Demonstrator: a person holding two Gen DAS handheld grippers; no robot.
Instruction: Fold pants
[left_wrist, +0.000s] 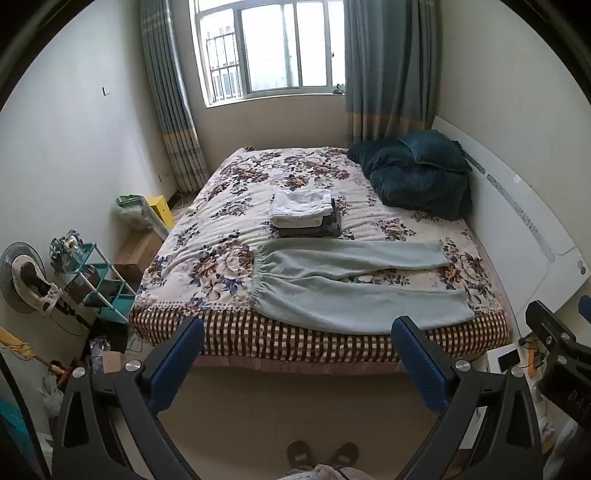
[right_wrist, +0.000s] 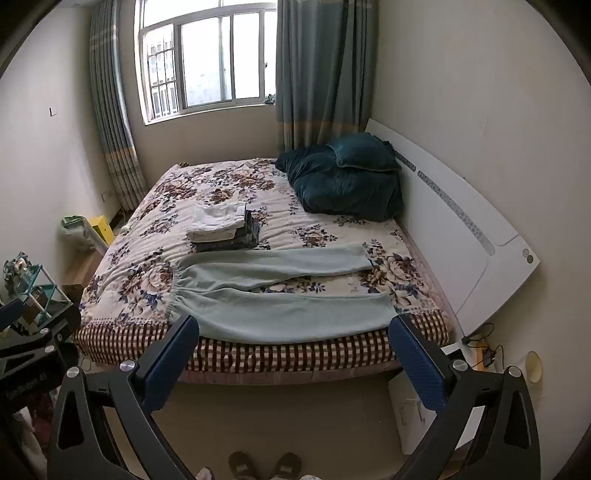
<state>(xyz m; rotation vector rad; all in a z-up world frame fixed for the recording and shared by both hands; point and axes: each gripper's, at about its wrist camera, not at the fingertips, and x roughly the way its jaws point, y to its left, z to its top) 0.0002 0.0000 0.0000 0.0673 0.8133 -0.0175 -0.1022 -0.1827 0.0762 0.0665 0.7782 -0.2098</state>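
Pale green pants (left_wrist: 351, 280) (right_wrist: 280, 295) lie spread flat along the near edge of the bed, elastic waistband to the left, both legs stretching right. My left gripper (left_wrist: 297, 332) hangs wide open over the floor in front of the bed, nothing between its blue pads. In the right wrist view my right gripper (right_wrist: 293, 330) is likewise open and empty, short of the bed's edge. Part of the right gripper's black body (left_wrist: 557, 350) shows at the right of the left wrist view, and the left gripper's body (right_wrist: 33, 343) at the left of the right wrist view.
A stack of folded clothes (left_wrist: 306, 214) (right_wrist: 225, 227) sits mid-bed behind the pants. A dark teal quilt and pillow (left_wrist: 417, 173) lie by the white headboard (left_wrist: 528, 229). A shelf (left_wrist: 96, 280), fan and clutter stand left of the bed. Slippered feet (left_wrist: 321, 454) stand on the tiled floor.
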